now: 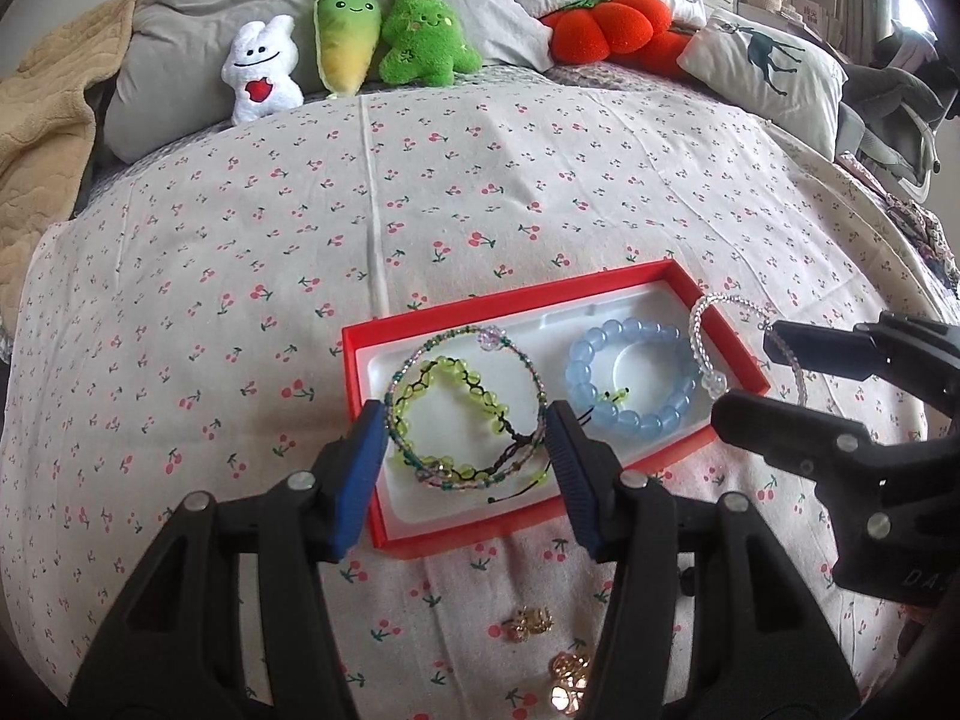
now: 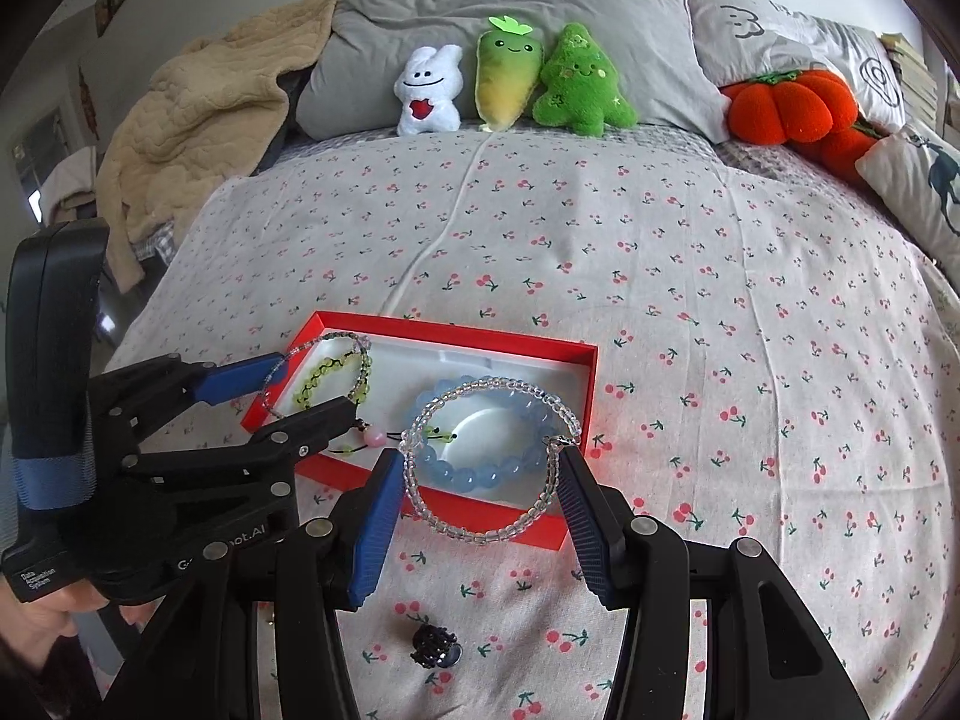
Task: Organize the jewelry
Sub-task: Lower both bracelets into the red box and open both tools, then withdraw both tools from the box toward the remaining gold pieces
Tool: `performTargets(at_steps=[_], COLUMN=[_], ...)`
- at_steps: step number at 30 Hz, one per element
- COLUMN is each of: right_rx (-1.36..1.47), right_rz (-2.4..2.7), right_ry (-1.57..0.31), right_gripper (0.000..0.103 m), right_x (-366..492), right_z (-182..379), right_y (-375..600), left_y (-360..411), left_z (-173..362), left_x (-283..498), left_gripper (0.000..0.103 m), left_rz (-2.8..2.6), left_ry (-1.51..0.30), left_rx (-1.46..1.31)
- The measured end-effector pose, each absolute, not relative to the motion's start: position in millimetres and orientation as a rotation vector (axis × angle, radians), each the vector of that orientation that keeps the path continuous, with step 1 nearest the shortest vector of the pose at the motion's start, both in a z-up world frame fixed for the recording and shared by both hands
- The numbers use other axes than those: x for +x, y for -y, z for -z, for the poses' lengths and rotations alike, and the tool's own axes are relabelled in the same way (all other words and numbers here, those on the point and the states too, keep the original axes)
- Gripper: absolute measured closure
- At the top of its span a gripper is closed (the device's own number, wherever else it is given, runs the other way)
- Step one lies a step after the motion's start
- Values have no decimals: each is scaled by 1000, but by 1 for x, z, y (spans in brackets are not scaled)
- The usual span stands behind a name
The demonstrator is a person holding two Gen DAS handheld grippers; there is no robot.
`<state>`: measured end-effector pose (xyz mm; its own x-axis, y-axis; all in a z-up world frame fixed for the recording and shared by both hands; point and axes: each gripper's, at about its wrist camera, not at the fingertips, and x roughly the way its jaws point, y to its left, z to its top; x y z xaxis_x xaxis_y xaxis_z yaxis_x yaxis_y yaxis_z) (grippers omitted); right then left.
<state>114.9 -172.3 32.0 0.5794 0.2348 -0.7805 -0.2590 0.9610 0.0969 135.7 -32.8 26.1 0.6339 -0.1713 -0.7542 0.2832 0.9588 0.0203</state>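
A red box (image 1: 510,300) with a white insert lies on the cherry-print bedsheet. In it are a green-yellow bead bracelet (image 1: 456,369) and a pale blue bead bracelet (image 1: 645,420). My left gripper (image 1: 465,408) hangs over the box's left half, its blue pads shut on a thin multicoloured beaded bangle (image 1: 493,339). My right gripper (image 2: 480,459) is at the box's (image 2: 456,336) right end, shut on a clear bead bangle (image 2: 498,384) held above the blue bracelet (image 2: 480,471). Each gripper shows in the other's view: the right gripper (image 1: 747,375) and the left gripper (image 2: 317,384).
Gold trinkets (image 1: 528,624) and a black beaded piece (image 2: 433,642) lie on the sheet in front of the box. Plush toys (image 1: 360,42), an orange pumpkin plush (image 1: 606,24), grey pillows and a beige blanket line the far side of the bed.
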Motion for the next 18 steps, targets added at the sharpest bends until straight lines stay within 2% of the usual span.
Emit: performTargets(at_steps=[7,12,18], right_rx=[-21,-13,-13], right_rz=[-274,-260,-247], right_ry=[-914,-922,-939], right_gripper=[50,50,50], right_x=[120,125,133], right_z=[-31,-29,-23], right_y=[175,180,178], left_y=[31,29,19], left_z=[-31,-37,-47], left_x=[133,124,115], left_gripper=[42,31,23], left_rz=[262,265,256], left_ry=[-851,-847,-849], left_rx=[139,154,126])
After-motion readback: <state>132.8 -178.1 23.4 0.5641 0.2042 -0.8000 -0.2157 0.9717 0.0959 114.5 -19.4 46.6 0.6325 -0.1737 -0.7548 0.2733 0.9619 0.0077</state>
